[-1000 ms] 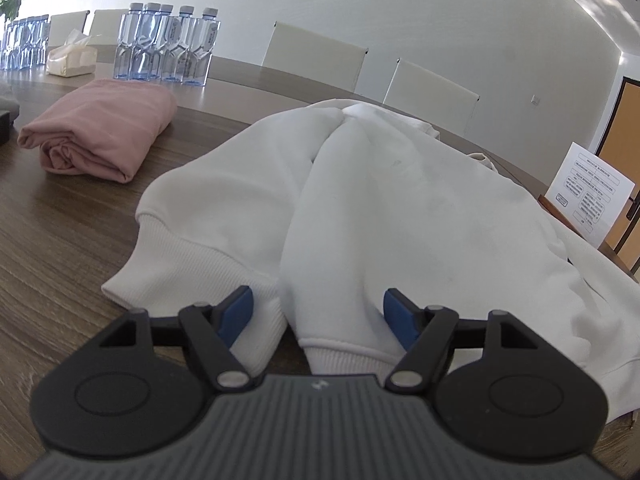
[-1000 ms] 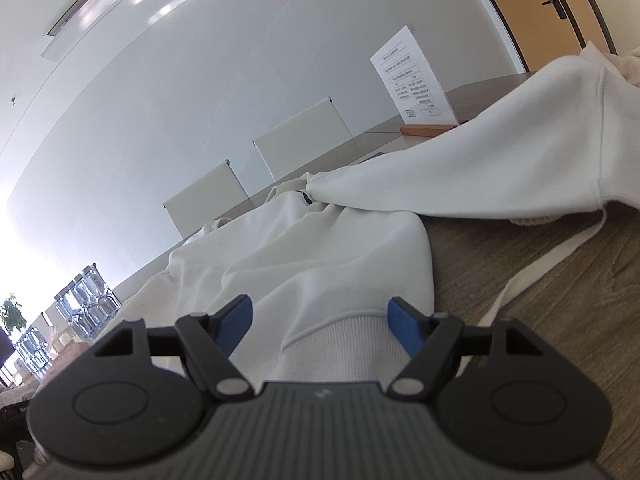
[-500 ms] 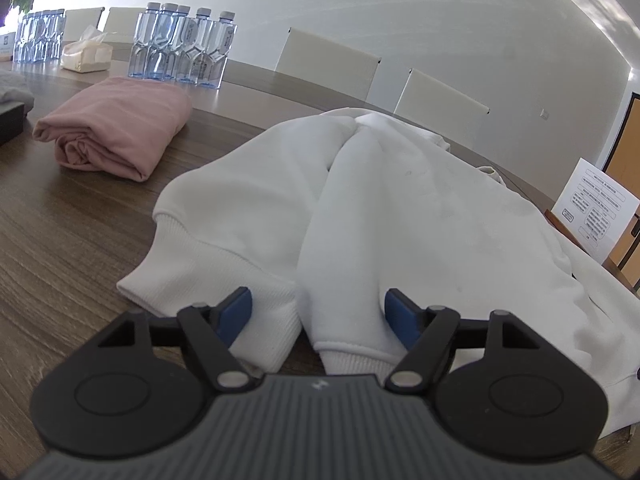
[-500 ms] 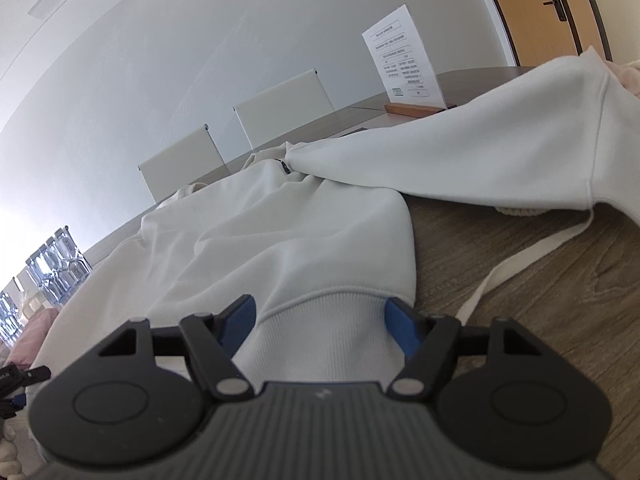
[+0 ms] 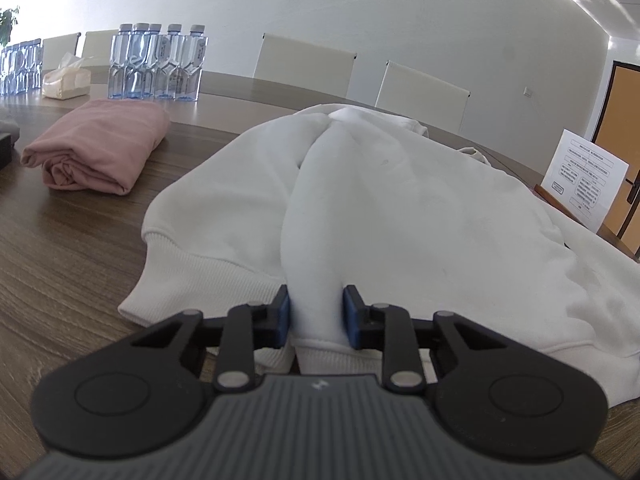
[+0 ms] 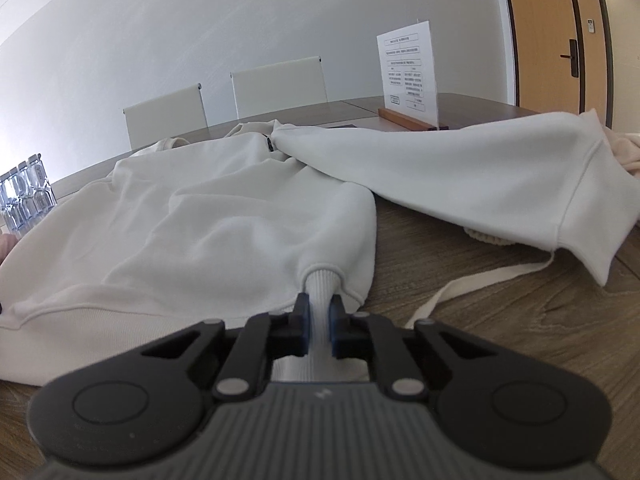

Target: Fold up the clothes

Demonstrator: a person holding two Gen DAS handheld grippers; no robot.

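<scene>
A white sweatshirt (image 5: 420, 208) lies spread on the wooden table (image 5: 60, 248). My left gripper (image 5: 316, 314) is shut on a bunched fold of the sweatshirt near its ribbed hem. In the right wrist view the same sweatshirt (image 6: 208, 224) shows with its hood (image 6: 480, 176) lying to the right. My right gripper (image 6: 319, 322) is shut on the ribbed hem, pinched into a narrow ridge between the blue pads. A drawstring (image 6: 472, 284) trails on the table to the right.
A folded pink garment (image 5: 100, 148) lies at the left. Several water bottles (image 5: 158, 64) and a tissue box (image 5: 64, 80) stand behind it. White chairs (image 5: 304, 64) line the far edge. A paper sign on a wooden base (image 6: 408, 76) stands at the right.
Both grippers were open around the sweatshirt's hem and have now closed on the fabric, pinching it into folds.
</scene>
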